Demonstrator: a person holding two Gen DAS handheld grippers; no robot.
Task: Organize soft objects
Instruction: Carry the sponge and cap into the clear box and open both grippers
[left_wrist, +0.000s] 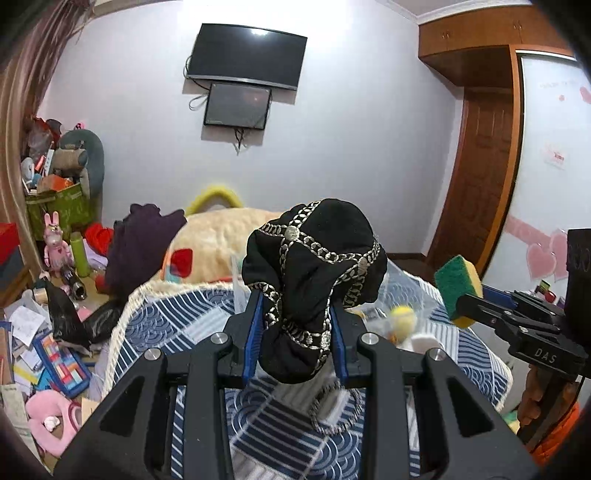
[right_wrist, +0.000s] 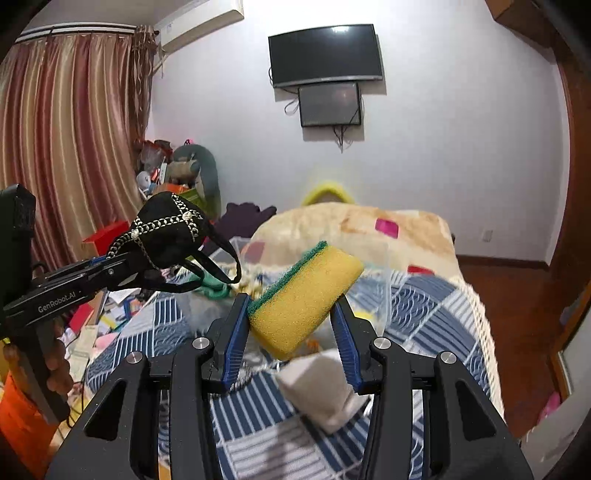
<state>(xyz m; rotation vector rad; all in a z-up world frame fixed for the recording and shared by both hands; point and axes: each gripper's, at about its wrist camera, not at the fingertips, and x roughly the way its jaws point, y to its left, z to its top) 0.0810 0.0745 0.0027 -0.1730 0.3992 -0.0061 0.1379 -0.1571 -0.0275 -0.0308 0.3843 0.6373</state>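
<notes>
Above a bed spread with a blue patterned quilt (right_wrist: 424, 306), the left gripper (left_wrist: 297, 325) holds its jaws clamped on a black cap with silver chain embroidery (left_wrist: 314, 266), lifted clear of the bedding. Just beside it, the right gripper (right_wrist: 291, 325) pinches a yellow sponge with a green scouring side (right_wrist: 306, 295), tilted. Beyond, a cream blanket (right_wrist: 351, 225) lies heaped; two dark screens (right_wrist: 325, 51) hang on the far wall.

Porous foam sponge (right_wrist: 304, 295), embroidered cloth cap (left_wrist: 314, 258)
</notes>
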